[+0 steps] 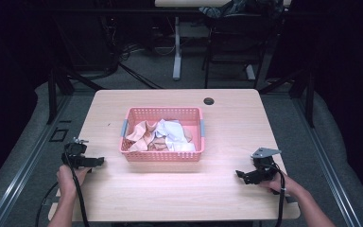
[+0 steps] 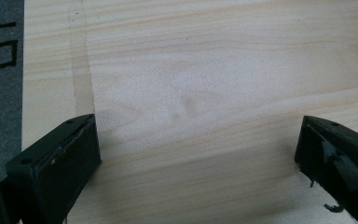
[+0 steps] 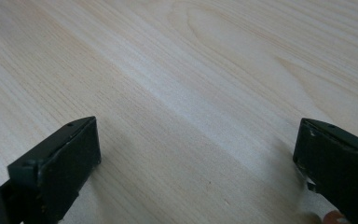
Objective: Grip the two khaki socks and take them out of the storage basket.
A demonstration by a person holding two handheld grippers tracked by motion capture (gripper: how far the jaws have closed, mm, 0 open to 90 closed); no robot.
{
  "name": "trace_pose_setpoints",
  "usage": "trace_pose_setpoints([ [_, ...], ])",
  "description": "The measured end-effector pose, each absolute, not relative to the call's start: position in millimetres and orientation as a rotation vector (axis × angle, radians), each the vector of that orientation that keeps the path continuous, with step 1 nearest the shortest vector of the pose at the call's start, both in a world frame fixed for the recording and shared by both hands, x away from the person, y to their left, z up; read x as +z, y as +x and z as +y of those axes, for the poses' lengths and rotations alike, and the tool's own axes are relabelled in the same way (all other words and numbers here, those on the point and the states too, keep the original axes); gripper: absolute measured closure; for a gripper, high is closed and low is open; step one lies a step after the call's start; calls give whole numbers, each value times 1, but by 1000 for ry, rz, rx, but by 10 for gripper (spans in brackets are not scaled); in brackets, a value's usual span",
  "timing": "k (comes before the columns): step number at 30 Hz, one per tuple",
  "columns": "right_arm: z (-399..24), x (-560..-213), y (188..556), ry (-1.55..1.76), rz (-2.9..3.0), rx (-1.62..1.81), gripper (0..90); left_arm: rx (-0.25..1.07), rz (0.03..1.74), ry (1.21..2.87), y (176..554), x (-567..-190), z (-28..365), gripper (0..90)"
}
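Observation:
A pink plastic basket [image 1: 162, 156] stands in the middle of the wooden table [image 1: 227, 127], holding crumpled cloths in peach [image 1: 145, 134] and white [image 1: 176, 136]. My left gripper [image 1: 92, 163] rests near the table's left edge, left of the basket, pointing right. My right gripper [image 1: 242, 176] sits at the front right, pointing left toward the basket. In the left gripper view the two black jaws stand wide apart over bare wood, so the gripper [image 2: 198, 154] is open with nothing between them. The right gripper [image 3: 198, 154] is likewise open over bare wood.
A round cable hole [image 1: 209, 100] lies near the table's far edge. Beyond the table stand a desk leg [image 1: 177, 52] and a chair base on grey floor. Black frame rails [image 1: 23, 161] run along both sides. Grey floor shows past the table's edge [image 2: 2, 93] in the left gripper view.

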State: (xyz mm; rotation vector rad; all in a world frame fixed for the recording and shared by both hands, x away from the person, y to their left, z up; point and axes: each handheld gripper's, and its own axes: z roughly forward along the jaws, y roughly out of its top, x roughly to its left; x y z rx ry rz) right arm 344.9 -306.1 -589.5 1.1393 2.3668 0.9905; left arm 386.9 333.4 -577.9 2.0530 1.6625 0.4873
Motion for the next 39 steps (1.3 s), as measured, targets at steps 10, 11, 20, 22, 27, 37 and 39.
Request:
trace_pose_setpoints([
  [10,-306,-589,344,1148,2360,987,0,409,1668,2050,386,-569,339,1],
  [11,-306,-589,344,1148,2360,987,0,413,1666,2032,386,-566,339,1],
  [20,-306,-589,344,1149,2362,987,0,412,1640,2064,387,-550,336,1],
  [22,-306,-590,345,1150,2362,986,0,423,1625,2056,386,-544,335,1],
  [27,-309,-589,346,1139,2380,978,0,426,1592,2055,388,-532,330,1],
  [37,-309,-589,346,1137,2382,975,0,430,1536,2070,392,-509,319,2],
  [39,-309,-589,346,1137,2381,975,0,424,1525,2072,394,-503,317,2],
])
